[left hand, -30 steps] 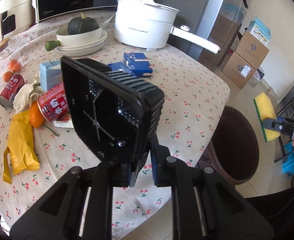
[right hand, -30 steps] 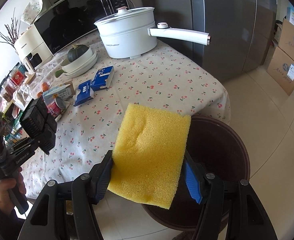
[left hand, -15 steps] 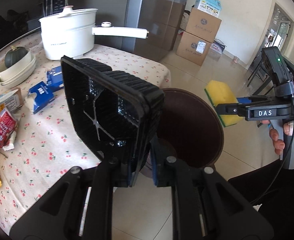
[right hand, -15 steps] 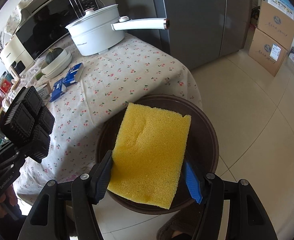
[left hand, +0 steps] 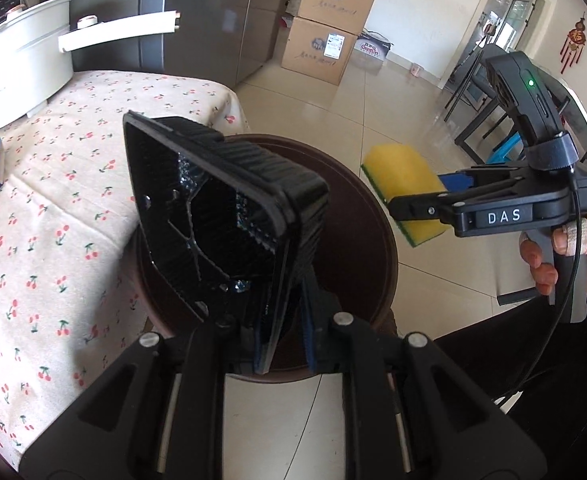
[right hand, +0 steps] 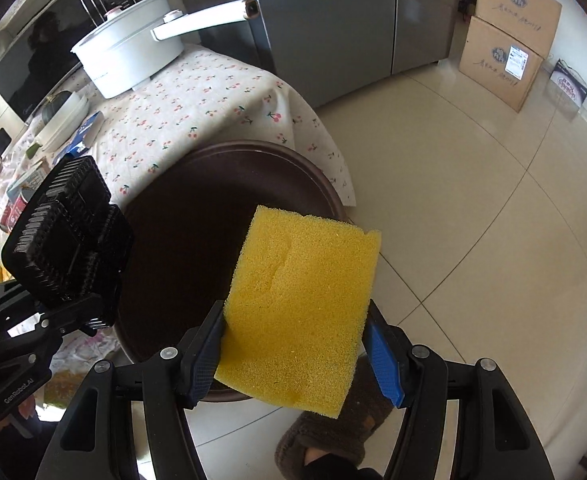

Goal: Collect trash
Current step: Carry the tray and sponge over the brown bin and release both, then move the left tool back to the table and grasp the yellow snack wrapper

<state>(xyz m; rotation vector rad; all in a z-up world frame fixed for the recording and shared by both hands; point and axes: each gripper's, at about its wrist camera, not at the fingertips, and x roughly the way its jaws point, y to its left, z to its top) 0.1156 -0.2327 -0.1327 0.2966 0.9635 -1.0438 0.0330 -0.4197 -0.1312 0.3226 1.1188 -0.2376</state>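
My left gripper (left hand: 283, 336) is shut on the rim of a black plastic food tray (left hand: 221, 208) and holds it tilted over the near-left edge of a dark brown round bin (left hand: 357, 240). The tray (right hand: 65, 240) and the bin (right hand: 181, 248) also show in the right wrist view. My right gripper (right hand: 297, 356) is shut on a yellow sponge (right hand: 301, 300) with a green underside, held above the bin's right rim. The sponge (left hand: 405, 188) and right gripper (left hand: 433, 200) appear in the left wrist view beyond the bin.
A table with a cherry-print cloth (left hand: 53, 200) stands left of the bin, with a white pot (right hand: 129, 60), blue packets (right hand: 85, 132) and other items. Cardboard boxes (right hand: 509, 36) and a grey fridge (right hand: 333, 20) stand behind on the tiled floor. A slippered foot (right hand: 325, 440) is below.
Both grippers swung away from the table toward the bin. The tray now hangs over the bin's edge, and the sponge has shifted to the bin's right rim.
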